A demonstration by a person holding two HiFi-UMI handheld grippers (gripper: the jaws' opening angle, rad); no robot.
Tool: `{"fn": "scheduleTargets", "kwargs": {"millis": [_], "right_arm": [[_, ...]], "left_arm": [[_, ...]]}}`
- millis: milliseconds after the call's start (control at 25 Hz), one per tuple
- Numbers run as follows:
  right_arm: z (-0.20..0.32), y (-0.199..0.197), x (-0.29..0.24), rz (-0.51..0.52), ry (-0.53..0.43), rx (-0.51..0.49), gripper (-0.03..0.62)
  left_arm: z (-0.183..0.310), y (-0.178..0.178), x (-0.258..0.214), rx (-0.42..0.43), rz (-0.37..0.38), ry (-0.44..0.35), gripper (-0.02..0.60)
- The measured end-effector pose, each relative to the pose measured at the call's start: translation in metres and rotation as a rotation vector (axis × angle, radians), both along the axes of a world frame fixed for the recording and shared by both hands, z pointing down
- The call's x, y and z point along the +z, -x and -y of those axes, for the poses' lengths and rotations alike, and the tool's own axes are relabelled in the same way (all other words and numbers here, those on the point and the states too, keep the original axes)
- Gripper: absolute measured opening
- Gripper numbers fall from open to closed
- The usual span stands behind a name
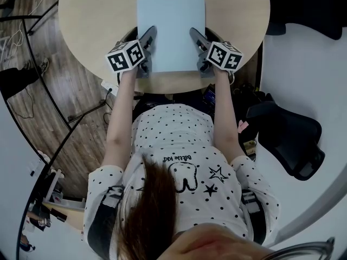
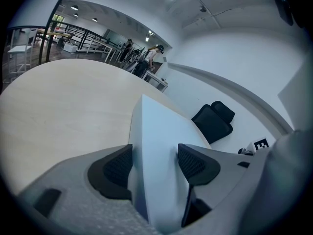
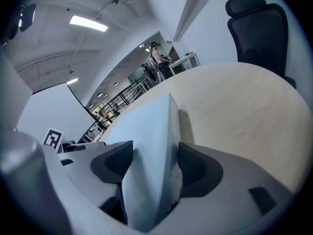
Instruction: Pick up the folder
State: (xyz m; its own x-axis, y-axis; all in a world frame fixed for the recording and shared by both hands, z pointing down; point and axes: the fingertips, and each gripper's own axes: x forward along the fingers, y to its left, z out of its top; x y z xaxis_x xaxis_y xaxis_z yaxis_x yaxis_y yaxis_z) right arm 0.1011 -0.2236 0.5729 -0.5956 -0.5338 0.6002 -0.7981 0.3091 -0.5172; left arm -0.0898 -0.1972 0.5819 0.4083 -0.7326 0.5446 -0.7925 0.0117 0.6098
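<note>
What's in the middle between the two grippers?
The light blue folder, lying on the round table. The head view shows it between the left gripper and right gripper, whose fingers each close on one side edge.

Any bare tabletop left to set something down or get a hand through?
Yes: bare table left of the folder out to the rim, and the same on its right. Only a thin strip shows beyond its far edge. Crowded at the near edge, where the left tool and right tool clamp the folder's sides.
</note>
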Motion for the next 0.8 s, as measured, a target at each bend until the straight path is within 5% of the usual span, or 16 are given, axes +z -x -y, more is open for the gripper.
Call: {"fn": "scheduleTargets", "kwargs": {"millis": [400, 800], "right_arm": [[-0.014, -0.009, -0.008, -0.024, 0.024, -0.004, 0.278], [-0.016, -0.007, -0.041, -0.032, -0.078, -0.007, 0.276]], "left_arm": [[-0.01, -0.011, -0.009, 0.016, 0.005, -0.005, 0.285], [-0.014, -0.009, -0.038, -0.002, 0.005, -0.063, 0.285]]}}
